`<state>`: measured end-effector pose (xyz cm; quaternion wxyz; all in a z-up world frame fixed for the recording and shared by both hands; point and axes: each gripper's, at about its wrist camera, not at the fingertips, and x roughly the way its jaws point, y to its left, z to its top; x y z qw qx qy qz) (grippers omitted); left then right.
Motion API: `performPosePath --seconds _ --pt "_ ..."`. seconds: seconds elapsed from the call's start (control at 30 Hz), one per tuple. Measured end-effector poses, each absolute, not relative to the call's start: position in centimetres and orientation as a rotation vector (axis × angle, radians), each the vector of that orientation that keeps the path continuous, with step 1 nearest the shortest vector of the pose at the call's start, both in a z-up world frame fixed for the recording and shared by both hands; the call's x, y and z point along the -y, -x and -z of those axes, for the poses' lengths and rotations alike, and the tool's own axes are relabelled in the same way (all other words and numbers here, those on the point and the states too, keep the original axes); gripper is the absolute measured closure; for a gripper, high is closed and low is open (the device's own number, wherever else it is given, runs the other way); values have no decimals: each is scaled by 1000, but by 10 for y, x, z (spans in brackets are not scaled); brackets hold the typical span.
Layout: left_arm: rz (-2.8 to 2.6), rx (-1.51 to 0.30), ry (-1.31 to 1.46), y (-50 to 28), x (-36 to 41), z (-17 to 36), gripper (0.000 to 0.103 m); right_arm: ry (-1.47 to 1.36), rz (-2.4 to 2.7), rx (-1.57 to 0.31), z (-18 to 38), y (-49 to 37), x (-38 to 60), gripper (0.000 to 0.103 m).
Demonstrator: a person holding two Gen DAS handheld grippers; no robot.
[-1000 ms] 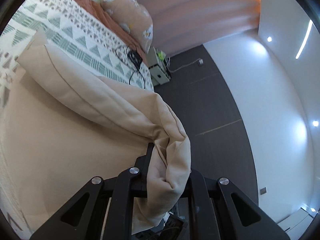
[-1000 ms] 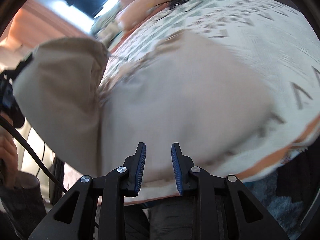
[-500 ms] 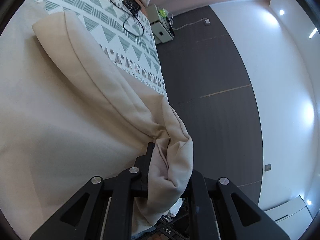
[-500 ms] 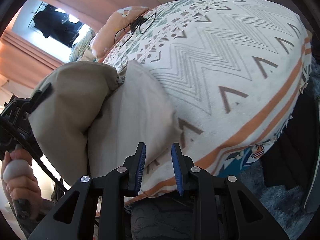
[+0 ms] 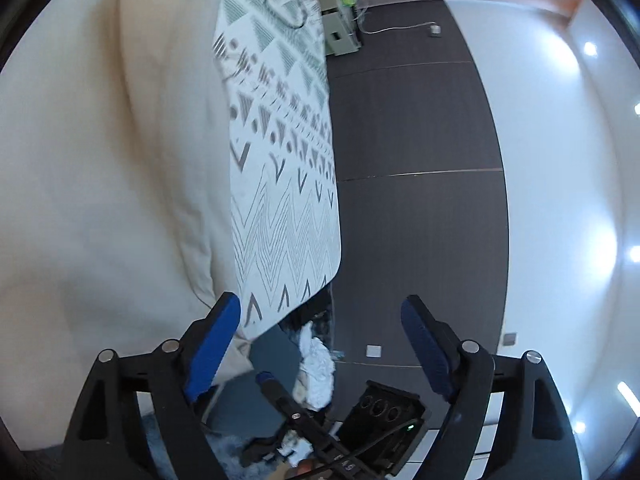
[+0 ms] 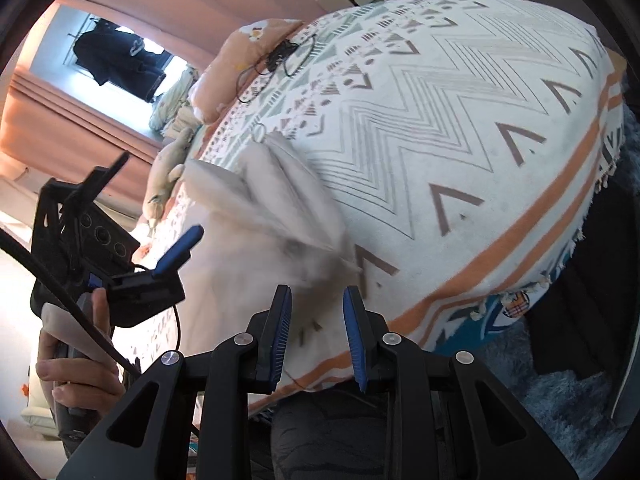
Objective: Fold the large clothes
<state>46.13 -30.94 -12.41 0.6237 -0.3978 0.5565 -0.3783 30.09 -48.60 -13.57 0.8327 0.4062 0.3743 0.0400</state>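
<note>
Now beige garment (image 5: 100, 184) loose on patterned bedspread (image 5: 284, 216)

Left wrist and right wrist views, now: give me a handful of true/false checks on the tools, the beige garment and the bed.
1. The left tool is clamped on the beige garment. False: its jaws have just been opening, stand wide apart and hold nothing.
2. The beige garment lies on the patterned bedspread. True.
3. The right tool grips a fold of fabric. False: its blue pads are apart with nothing between them.
4. A black cable lies on the bedspread near the orange pillow. True.
5. A hand holds the left tool's handle in the right wrist view. True.
6. The garment has slid off onto the floor. False: it is on the bed.
</note>
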Motion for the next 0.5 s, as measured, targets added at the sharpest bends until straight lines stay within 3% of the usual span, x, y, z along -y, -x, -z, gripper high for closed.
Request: performPosePath --seconds 0.1,0.2,0.23,0.5 --pt "846 -1242 902 -464 287 116 20 -855 -92 -777 134 -304 483 76" --pt "775 -1200 876 -473 256 116 20 -863 -114 -785 138 -311 477 46" --pt "750 -1186 866 -472 243 116 20 -865 -119 -785 140 -313 475 43" --pt "494 -1133 788 -449 128 130 20 -842 -88 -804 154 -333 458 43"
